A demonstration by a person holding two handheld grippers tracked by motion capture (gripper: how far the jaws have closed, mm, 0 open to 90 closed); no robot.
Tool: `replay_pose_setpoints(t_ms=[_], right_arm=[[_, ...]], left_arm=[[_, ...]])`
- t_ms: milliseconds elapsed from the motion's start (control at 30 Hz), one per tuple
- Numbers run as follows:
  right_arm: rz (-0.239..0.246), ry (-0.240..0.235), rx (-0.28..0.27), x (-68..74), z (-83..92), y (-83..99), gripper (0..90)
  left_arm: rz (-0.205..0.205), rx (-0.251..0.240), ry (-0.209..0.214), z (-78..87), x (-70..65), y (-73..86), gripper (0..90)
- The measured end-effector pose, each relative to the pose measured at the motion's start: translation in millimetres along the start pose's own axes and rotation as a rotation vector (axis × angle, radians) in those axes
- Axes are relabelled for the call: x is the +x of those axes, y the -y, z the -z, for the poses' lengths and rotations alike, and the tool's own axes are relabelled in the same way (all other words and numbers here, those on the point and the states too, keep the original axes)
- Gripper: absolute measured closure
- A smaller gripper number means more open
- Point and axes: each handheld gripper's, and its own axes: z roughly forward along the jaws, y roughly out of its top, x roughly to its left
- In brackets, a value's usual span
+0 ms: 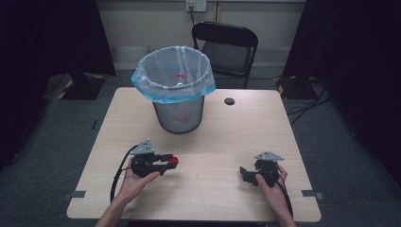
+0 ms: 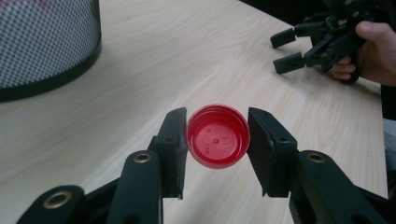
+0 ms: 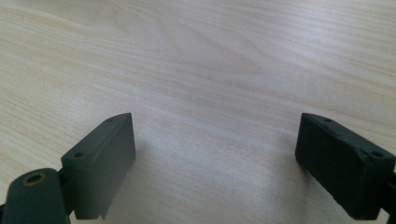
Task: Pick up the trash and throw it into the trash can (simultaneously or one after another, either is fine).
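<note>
Light wood bench [image 1: 213, 137], lined mesh bin [image 1: 177, 90] at the far middle, chair [image 1: 226, 47] behind. Left claw [image 2: 217, 140] grips red cap [image 2: 217, 136], nothing between it and bin. Right claw [image 3: 215, 163] wide, empty.

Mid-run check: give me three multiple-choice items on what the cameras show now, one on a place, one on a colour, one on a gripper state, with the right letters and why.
1. Where does the mesh bin stand?
A. on the table's far half
B. on the floor
C. on the chair

2. What colour is the cap?
A. blue
B. red
C. white

3. How is the right gripper?
A. shut on the cap
B. shut on nothing
C. open

Answers:
1 A, the high view shows it on the table, beyond both hands.
2 B, it shows red between the left gripper's pads.
3 C, its jaws stand wide apart over bare wood.
</note>
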Motion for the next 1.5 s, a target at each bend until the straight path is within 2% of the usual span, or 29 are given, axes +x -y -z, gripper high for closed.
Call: replay_pose_setpoints(t_ms=[100,433,533,667,933,1267,1500], right_arm=[[0.0,0.0,0.0,0.0,0.0,0.0,11.4],[0.0,0.0,0.0,0.0,0.0,0.0,11.4],[0.0,0.0,0.0,0.0,0.0,0.0,11.4],[-0.001,0.0,0.0,0.0,0.0,0.0,11.3],[-0.001,0.0,0.001,0.0,0.0,0.0,11.4],[-0.001,0.0,0.0,0.0,0.0,0.0,11.4],[0.0,-0.001,0.0,-0.1,0.0,0.0,11.3]], left_arm=[[0.009,-0.022,0.006,2.3,0.3,-3.1,59.3],[-0.006,-0.066,0.02,10.5,1.0,-14.7,59.3],[-0.021,-0.072,0.017,14.1,0.3,-17.8,59.3],[-0.015,-0.095,0.022,19.0,-0.5,-21.7,59.3],[-0.014,-0.102,0.028,19.1,-1.5,-26.9,59.3],[-0.047,-0.171,0.021,24.5,-8.8,-53.3,59.4],[-0.058,-0.203,0.025,26.8,-5.1,-72.2,59.3]])
